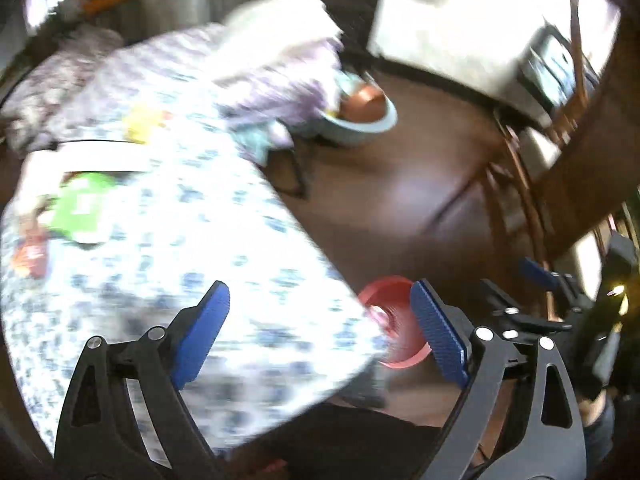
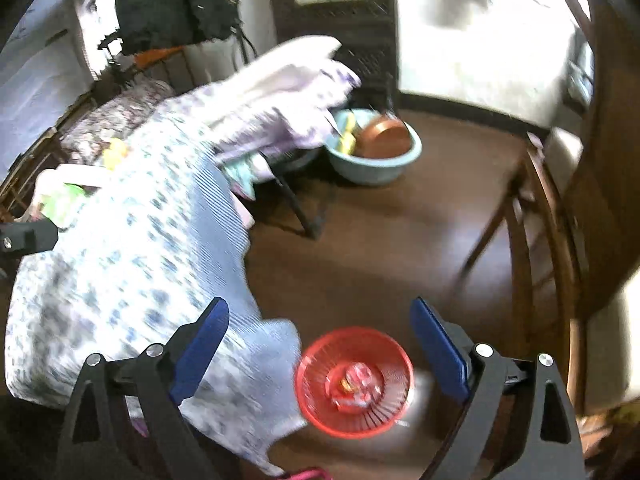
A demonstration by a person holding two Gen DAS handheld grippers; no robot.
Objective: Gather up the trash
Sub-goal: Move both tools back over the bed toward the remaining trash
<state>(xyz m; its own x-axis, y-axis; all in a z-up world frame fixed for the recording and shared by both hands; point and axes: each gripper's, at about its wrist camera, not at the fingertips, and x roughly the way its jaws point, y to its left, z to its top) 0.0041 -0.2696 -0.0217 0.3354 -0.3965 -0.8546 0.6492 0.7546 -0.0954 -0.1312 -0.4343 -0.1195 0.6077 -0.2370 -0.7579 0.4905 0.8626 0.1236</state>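
Observation:
A red mesh basket [image 2: 354,380] stands on the brown floor beside the bed, with crumpled wrappers [image 2: 356,386] lying in it. My right gripper [image 2: 319,308] hangs open above it, nothing between its blue pads. In the left wrist view the basket [image 1: 394,320] is partly hidden by the bed's edge. My left gripper [image 1: 320,292] is open and empty over the floral bedsheet [image 1: 180,240]. On the sheet at the left lie a green packet [image 1: 80,208], a red-orange wrapper [image 1: 30,256] and, further back, a yellow item [image 1: 140,124]. Both views are blurred.
A light blue basin [image 2: 376,160] holding a copper pan sits on the floor past the bed. Folded blankets [image 2: 288,92] are piled at the bed's far end. A wooden chair [image 2: 532,220] stands at the right. Dark floor [image 2: 380,248] lies between bed and chair.

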